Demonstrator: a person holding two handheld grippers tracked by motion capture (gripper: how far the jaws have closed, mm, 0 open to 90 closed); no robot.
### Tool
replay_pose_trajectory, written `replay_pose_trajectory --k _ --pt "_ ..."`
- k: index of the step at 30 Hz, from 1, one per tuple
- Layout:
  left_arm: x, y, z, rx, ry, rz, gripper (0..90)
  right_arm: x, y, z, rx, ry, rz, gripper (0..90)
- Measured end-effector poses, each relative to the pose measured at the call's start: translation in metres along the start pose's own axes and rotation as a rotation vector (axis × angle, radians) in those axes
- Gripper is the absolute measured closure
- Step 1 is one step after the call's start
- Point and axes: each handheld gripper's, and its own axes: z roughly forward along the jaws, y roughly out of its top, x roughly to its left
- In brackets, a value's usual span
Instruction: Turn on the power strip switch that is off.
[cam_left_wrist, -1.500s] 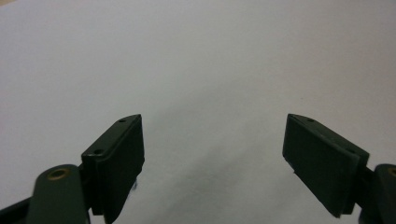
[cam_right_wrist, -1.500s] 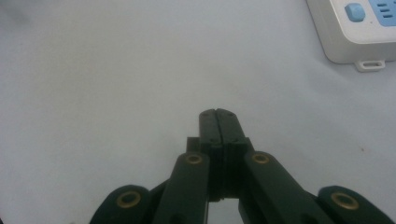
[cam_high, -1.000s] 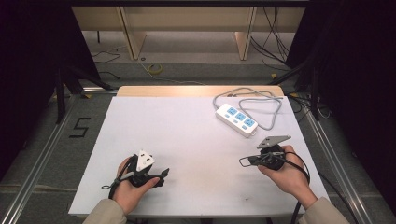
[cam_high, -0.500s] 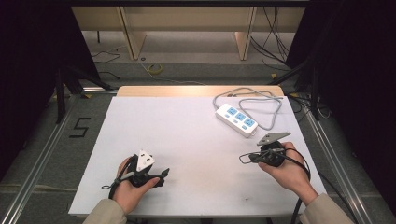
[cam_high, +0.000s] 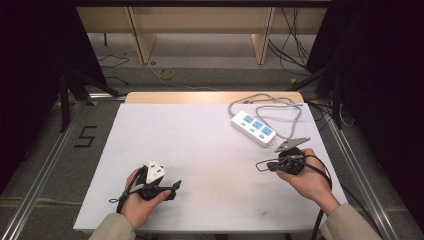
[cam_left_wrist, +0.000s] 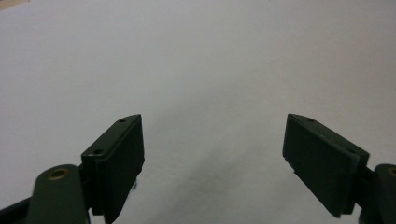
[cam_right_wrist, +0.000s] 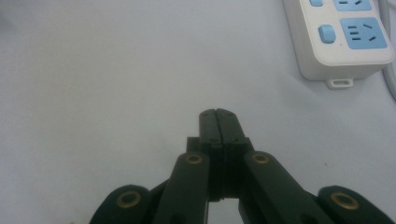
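Right gripper (cam_high: 265, 166) edged toward white power strip (cam_high: 253, 128), blue sockets.

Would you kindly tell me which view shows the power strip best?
The high view: the whole power strip with three blue outlets and its grey cable lies at the table's far right. The right gripper view catches one end, closer and sharper. The left gripper view faces bare table.
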Motion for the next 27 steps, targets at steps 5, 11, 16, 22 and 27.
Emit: replay_pose_trajectory --k 5,11,16,22,27 --pt "0.0 0.0 0.0 0.001 0.0 0.0 20.6 -0.002 0.002 0.0 0.004 -0.002 -0.001 90.0" --pt "0.0 0.0 0.0 0.0 0.0 0.002 20.6 -0.004 0.006 0.001 0.009 -0.008 -0.001 90.0" --pt "0.0 0.0 0.0 0.001 0.0 0.003 20.6 -0.006 0.009 0.001 0.013 -0.012 0.001 90.0" --pt "0.0 0.0 0.0 0.002 -0.002 0.003 20.6 -0.008 0.013 0.0 0.018 -0.014 -0.005 90.0" --pt "0.0 0.0 0.0 0.0 0.0 0.005 20.6 -0.01 0.015 0.0 0.023 -0.016 -0.007 90.0"
